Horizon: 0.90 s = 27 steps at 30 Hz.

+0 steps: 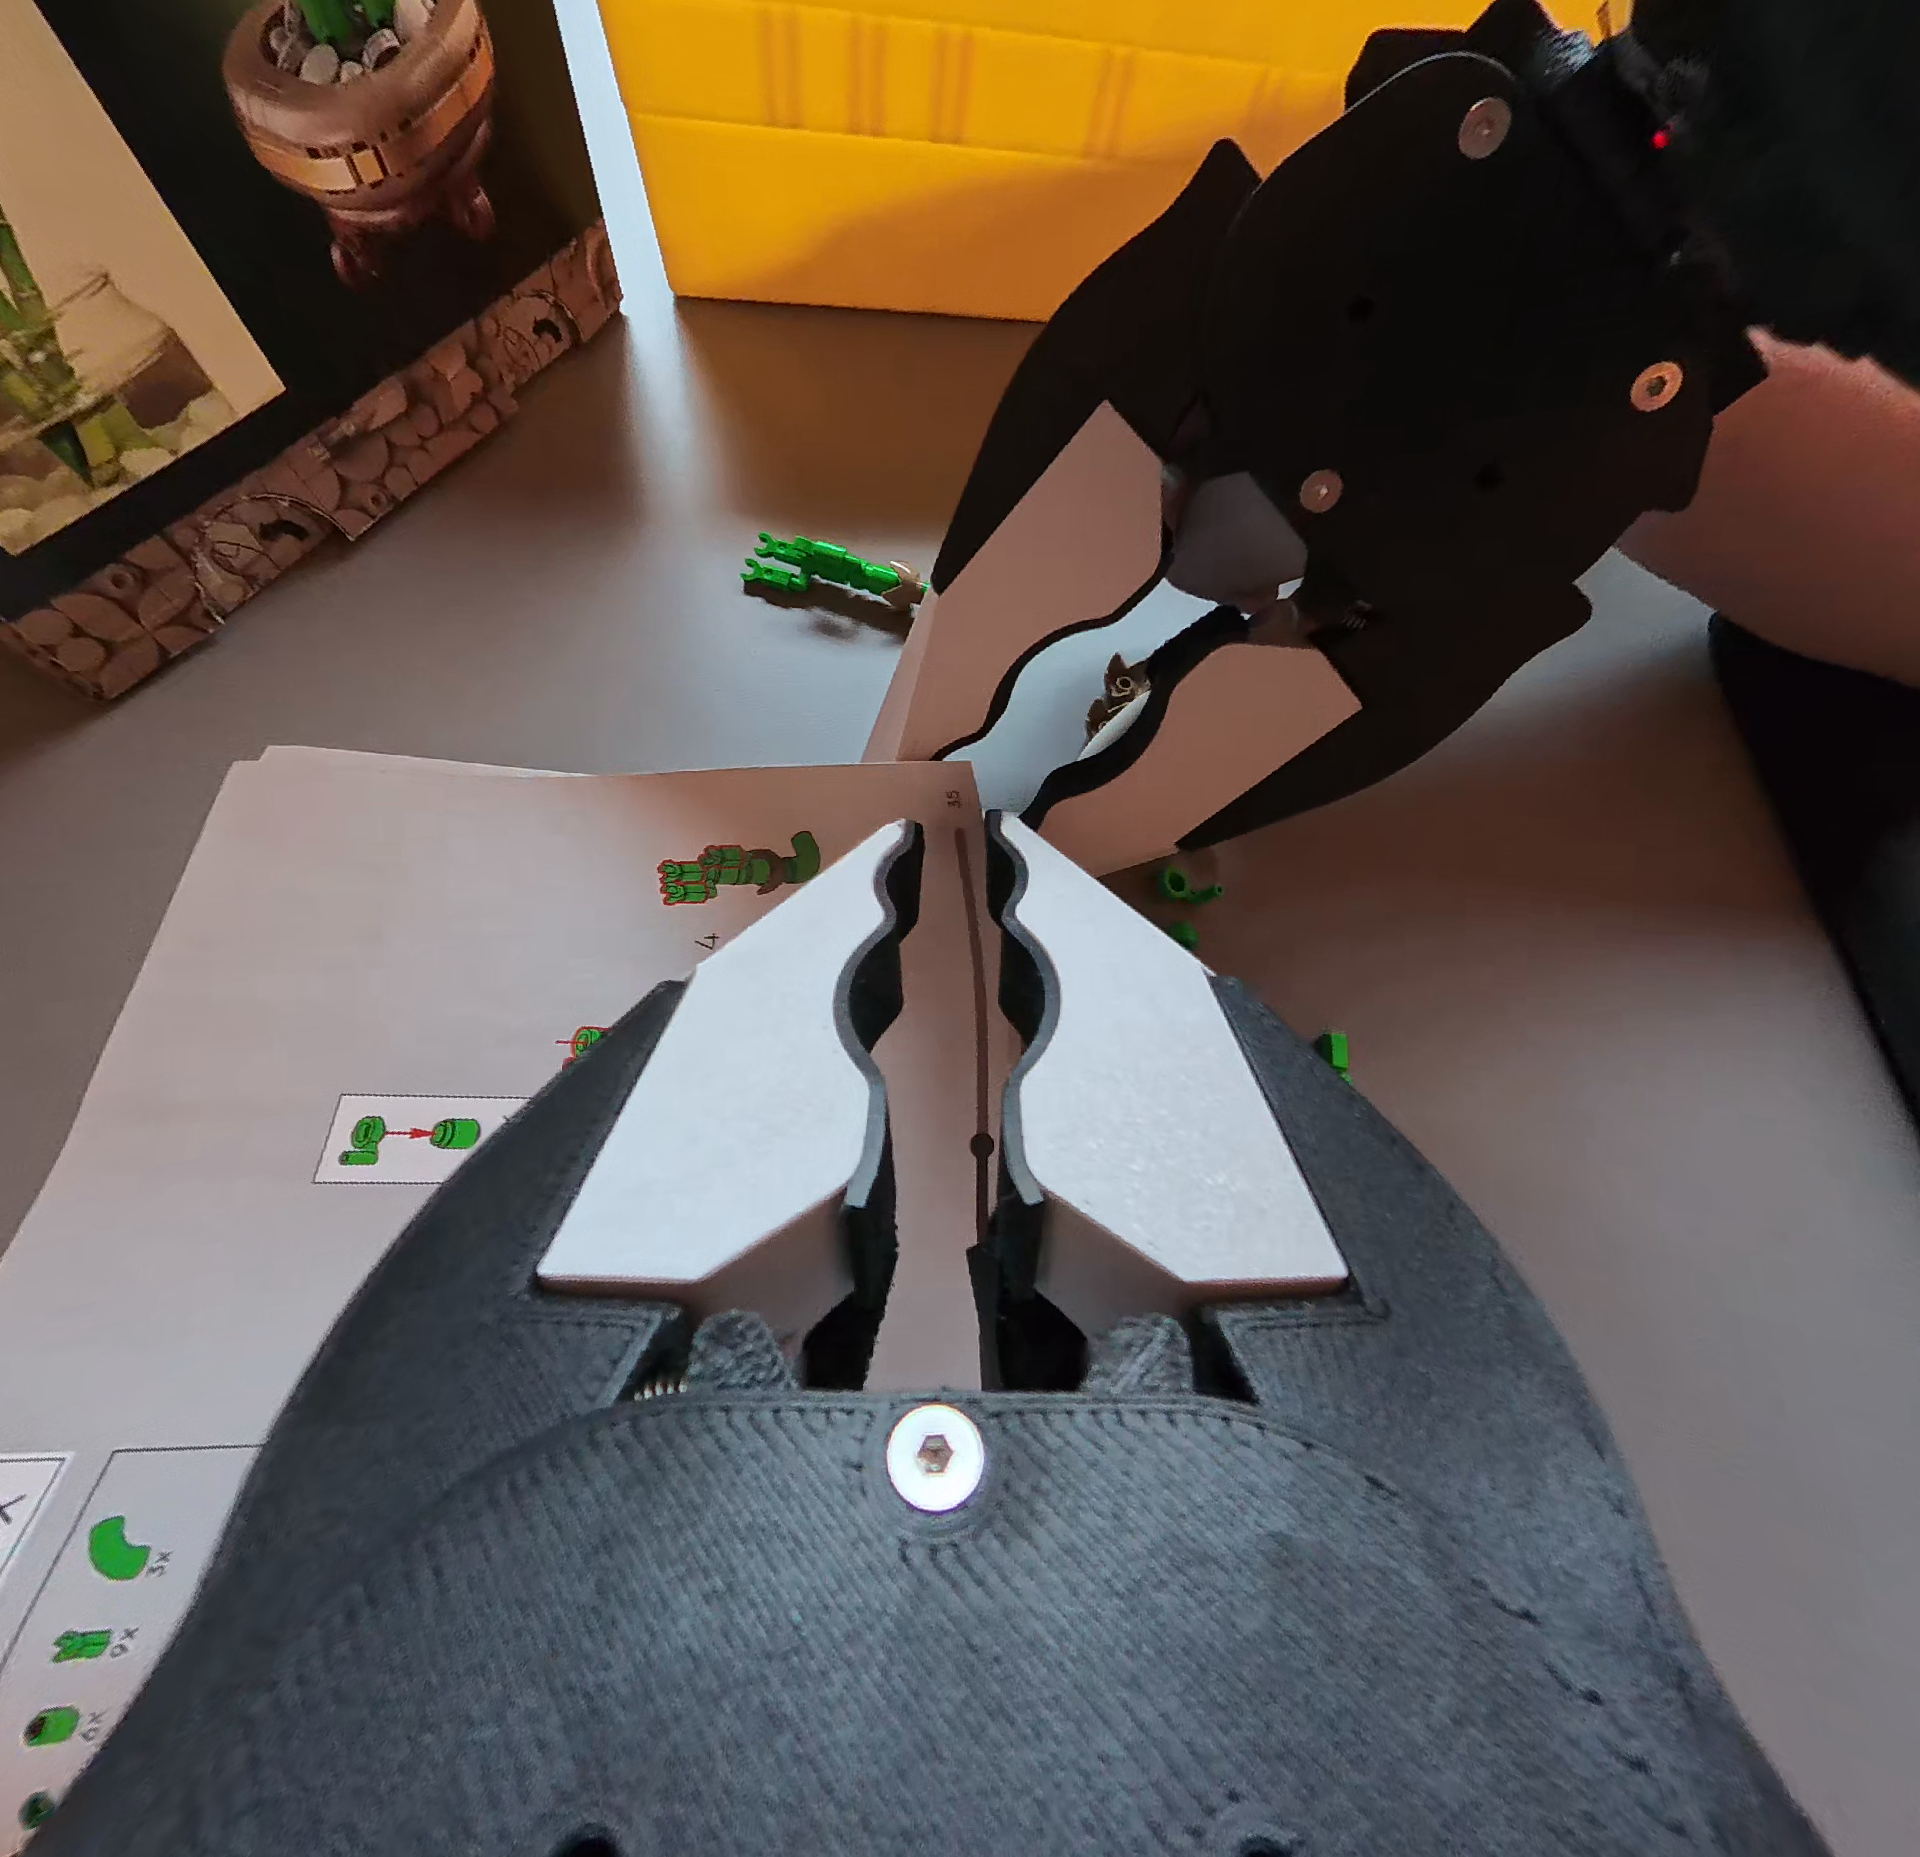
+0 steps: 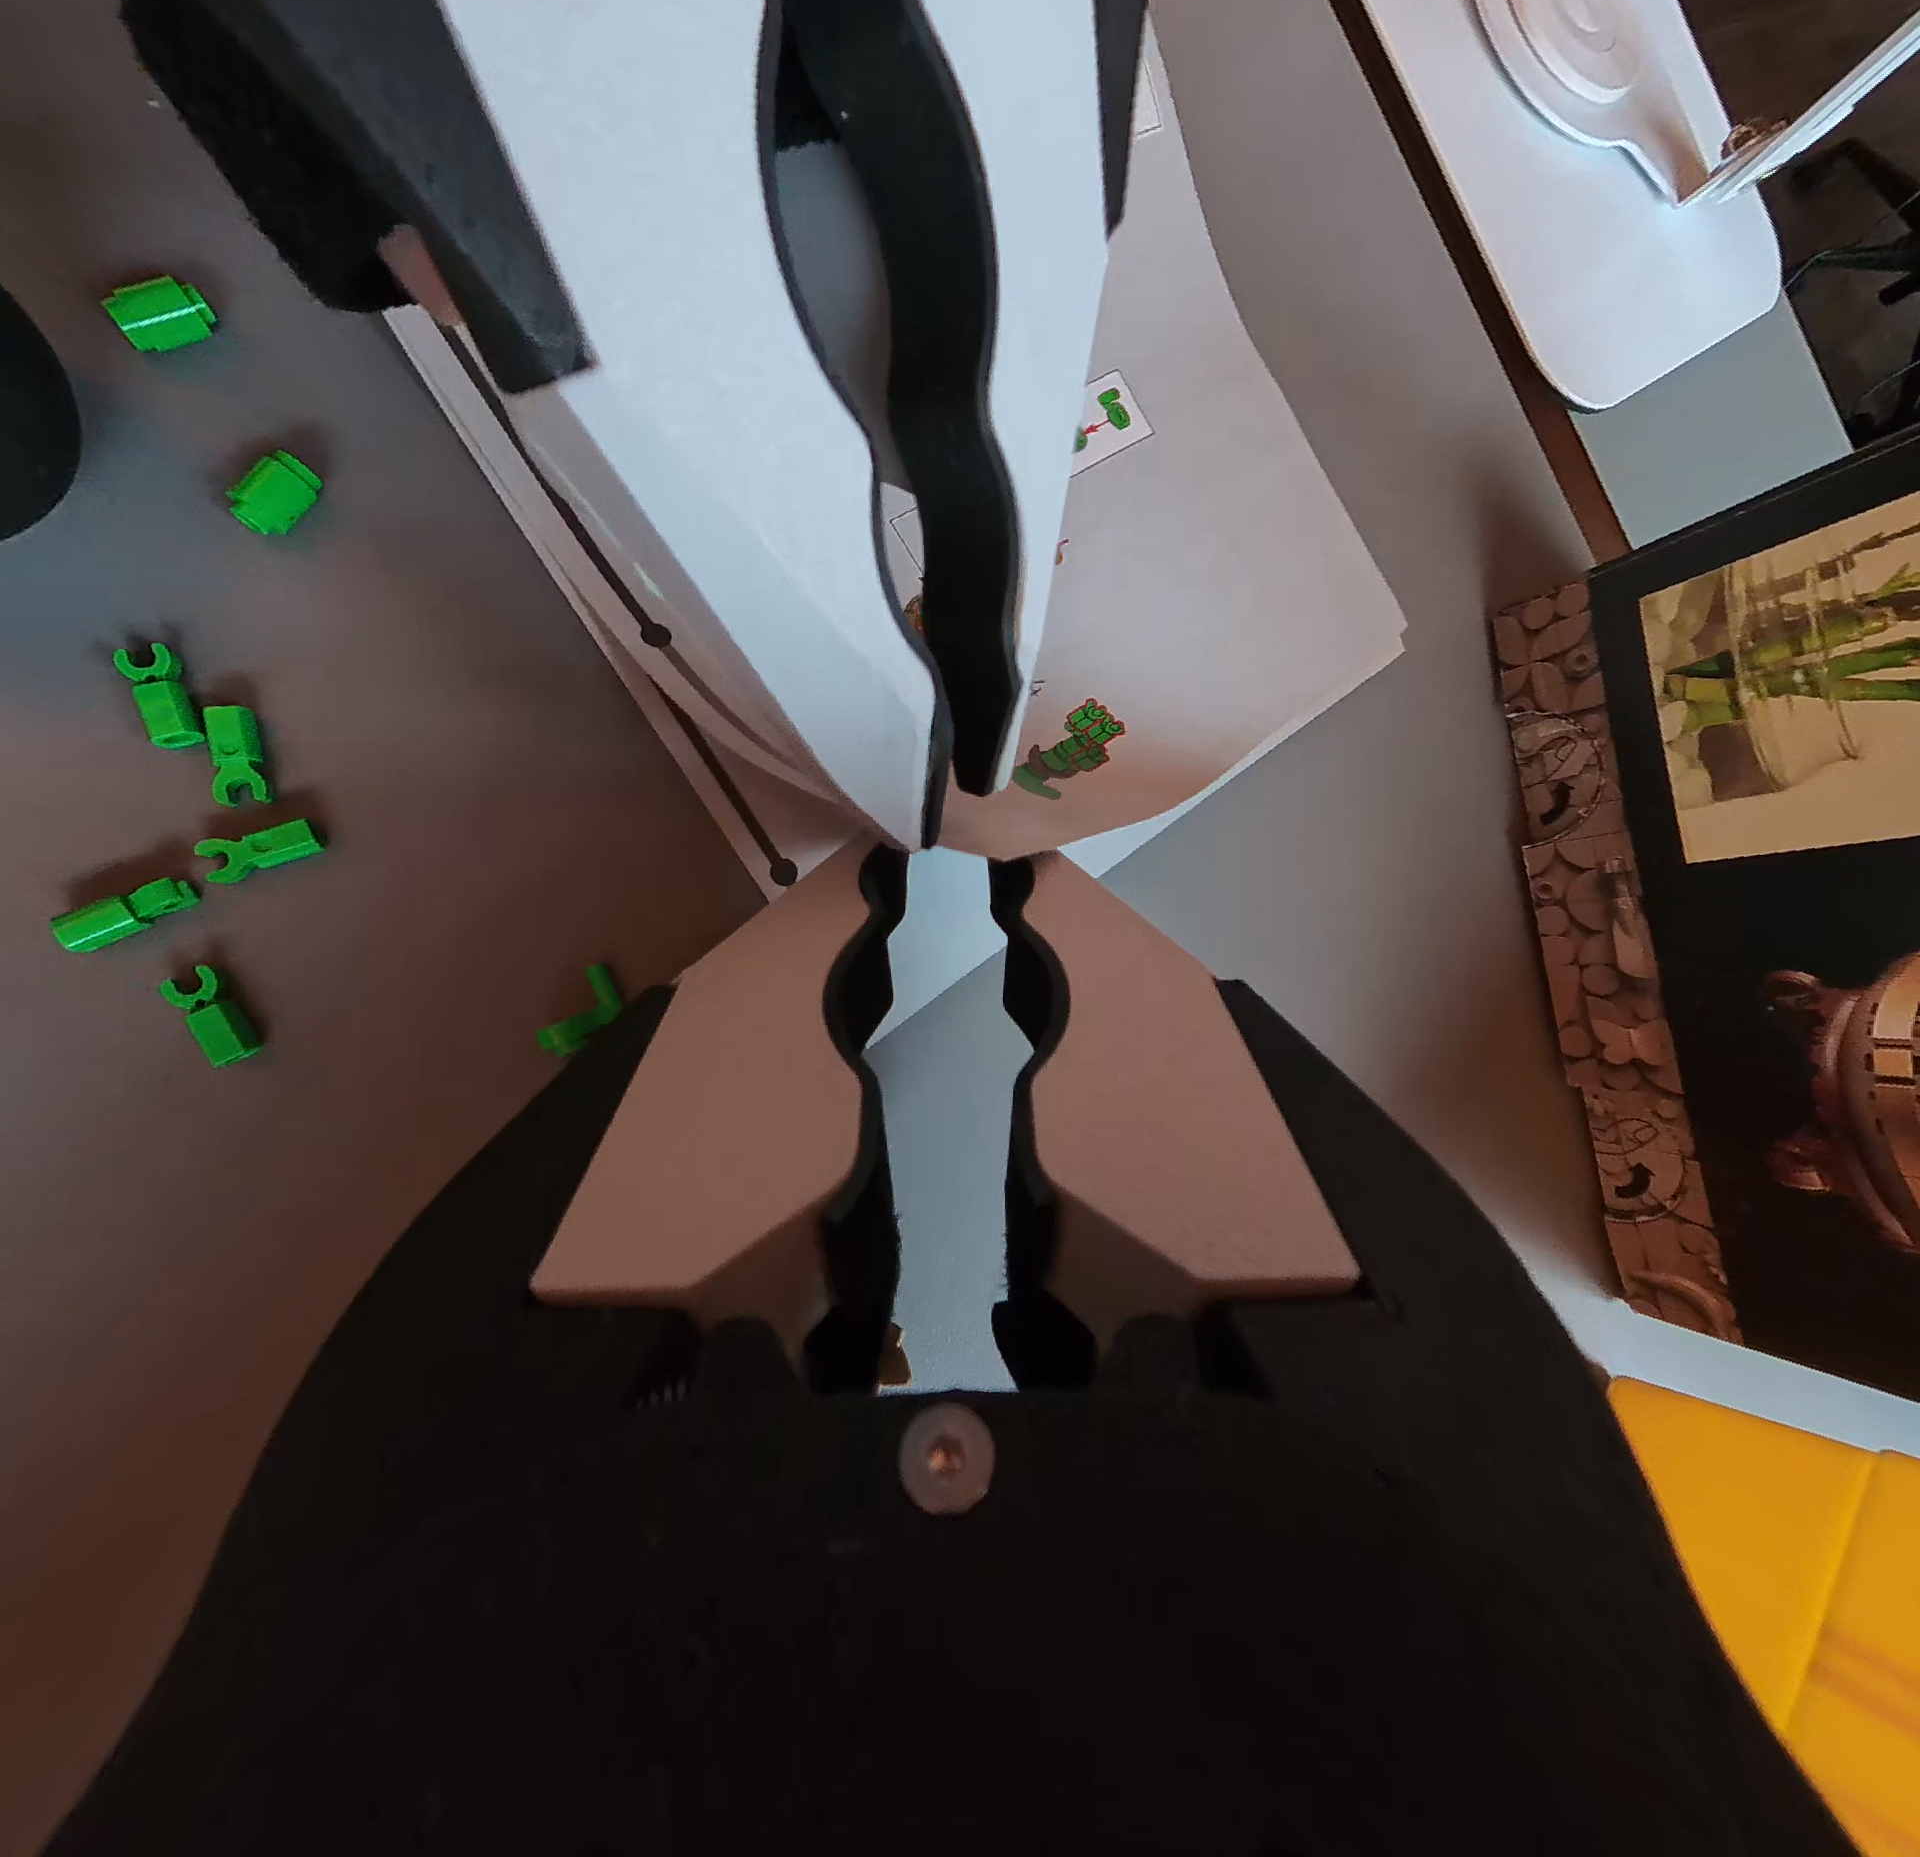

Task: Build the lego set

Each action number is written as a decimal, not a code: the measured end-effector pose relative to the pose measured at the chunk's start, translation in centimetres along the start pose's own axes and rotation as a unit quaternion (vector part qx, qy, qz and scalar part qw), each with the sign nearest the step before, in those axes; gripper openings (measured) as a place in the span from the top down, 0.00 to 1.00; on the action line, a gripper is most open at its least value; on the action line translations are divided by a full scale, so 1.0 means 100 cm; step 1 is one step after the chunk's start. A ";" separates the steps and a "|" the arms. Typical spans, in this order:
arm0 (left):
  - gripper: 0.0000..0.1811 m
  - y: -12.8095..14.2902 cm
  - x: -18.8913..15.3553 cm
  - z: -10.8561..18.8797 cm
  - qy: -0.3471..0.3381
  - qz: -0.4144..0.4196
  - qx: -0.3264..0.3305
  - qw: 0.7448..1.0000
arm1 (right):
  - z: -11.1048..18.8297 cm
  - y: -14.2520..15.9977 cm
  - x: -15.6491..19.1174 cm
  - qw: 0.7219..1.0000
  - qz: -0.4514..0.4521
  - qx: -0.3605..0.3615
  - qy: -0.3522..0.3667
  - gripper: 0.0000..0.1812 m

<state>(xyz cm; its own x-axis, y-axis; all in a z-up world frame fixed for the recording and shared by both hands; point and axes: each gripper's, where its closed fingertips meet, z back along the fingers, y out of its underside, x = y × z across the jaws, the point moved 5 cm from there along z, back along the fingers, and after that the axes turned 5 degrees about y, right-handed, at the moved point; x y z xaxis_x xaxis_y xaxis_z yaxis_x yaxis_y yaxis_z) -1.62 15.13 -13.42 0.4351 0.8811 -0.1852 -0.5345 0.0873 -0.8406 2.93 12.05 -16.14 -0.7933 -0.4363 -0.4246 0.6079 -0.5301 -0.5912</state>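
green lego bits (image 2: 187, 831) lie left of right fingers (image 2: 1091, 1059).

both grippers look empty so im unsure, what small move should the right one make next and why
Probably swing the right gripper left toward the loose small green plastic clip bricks on the brown table: its jaws stand apart holding nothing, tips over the open white paper instruction booklet.

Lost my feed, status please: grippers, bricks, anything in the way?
Both grippers, left and right, slightly open, empty, tip to tip over the booklet. Loose green bricks untouched. Nothing blocking.
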 end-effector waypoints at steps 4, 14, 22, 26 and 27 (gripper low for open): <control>0.97 0.000 0.000 0.002 0.008 0.010 -0.012 1.000 | 0.000 0.000 0.000 1.000 0.000 0.000 0.000 0.93; 1.00 -0.001 0.003 0.005 0.009 0.040 -0.039 0.998 | 0.000 0.001 -0.001 1.000 -0.023 -0.002 -0.013 0.92; 0.96 0.008 0.001 0.006 0.001 0.040 -0.013 0.999 | -0.001 0.002 -0.001 0.999 -0.045 -0.006 -0.028 0.92; 0.89 0.017 0.007 0.008 -0.037 0.027 0.018 0.999 | 0.002 0.005 -0.003 0.999 -0.043 0.004 -0.030 0.92; 0.88 0.019 0.009 0.010 -0.046 0.024 0.027 0.998 | 0.004 0.007 -0.004 0.999 -0.041 0.011 -0.029 0.92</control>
<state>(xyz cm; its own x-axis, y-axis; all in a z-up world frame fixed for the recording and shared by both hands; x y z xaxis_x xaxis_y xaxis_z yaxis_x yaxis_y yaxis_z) -2.97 16.53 -14.72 0.3408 0.9237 -0.1752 -0.5920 0.0660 -0.8032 3.74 11.55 -16.12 -0.8375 -0.4320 -0.3346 0.5421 -0.5806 -0.6075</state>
